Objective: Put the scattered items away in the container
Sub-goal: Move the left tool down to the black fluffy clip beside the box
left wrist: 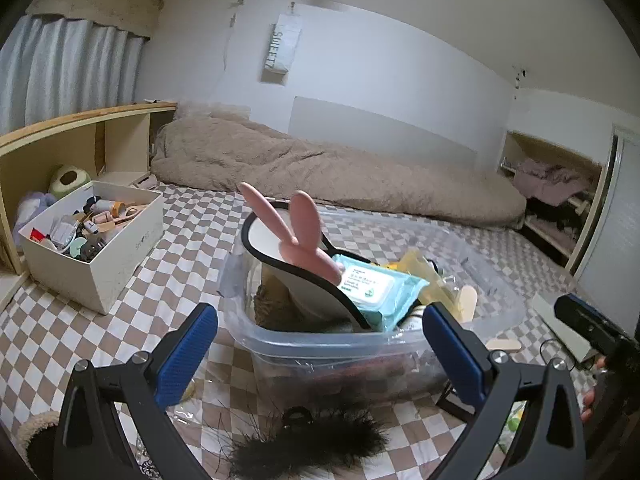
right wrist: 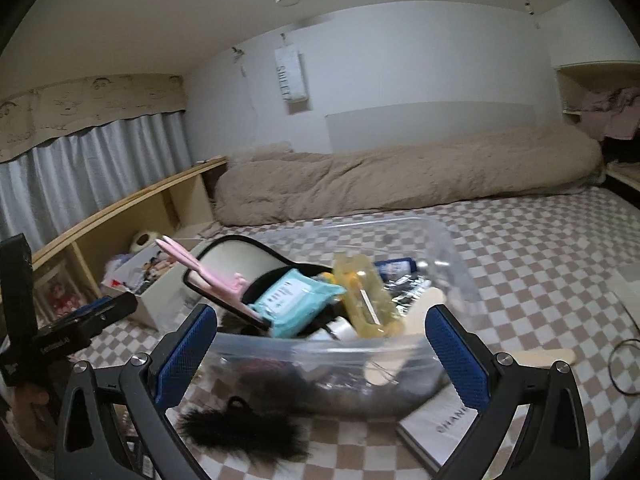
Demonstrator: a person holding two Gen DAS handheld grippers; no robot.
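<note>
Clear plastic container (left wrist: 320,344) sits on the checkered bed, holding a wet-wipes pack (left wrist: 376,286); a black feather clip (left wrist: 304,440) lies just before it. Left gripper (left wrist: 318,344) and right gripper (right wrist: 320,344) both hover with jaws apart, empty.

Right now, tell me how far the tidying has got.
Done: the clear bin already holds a wipes pack, a pink bunny-ear item and a mirror. In hand: nothing; the left hand-held gripper and the right hand-held gripper are both open. Left: the black feathery piece, a wooden stick and a white booklet lie on the checked cover.
</note>
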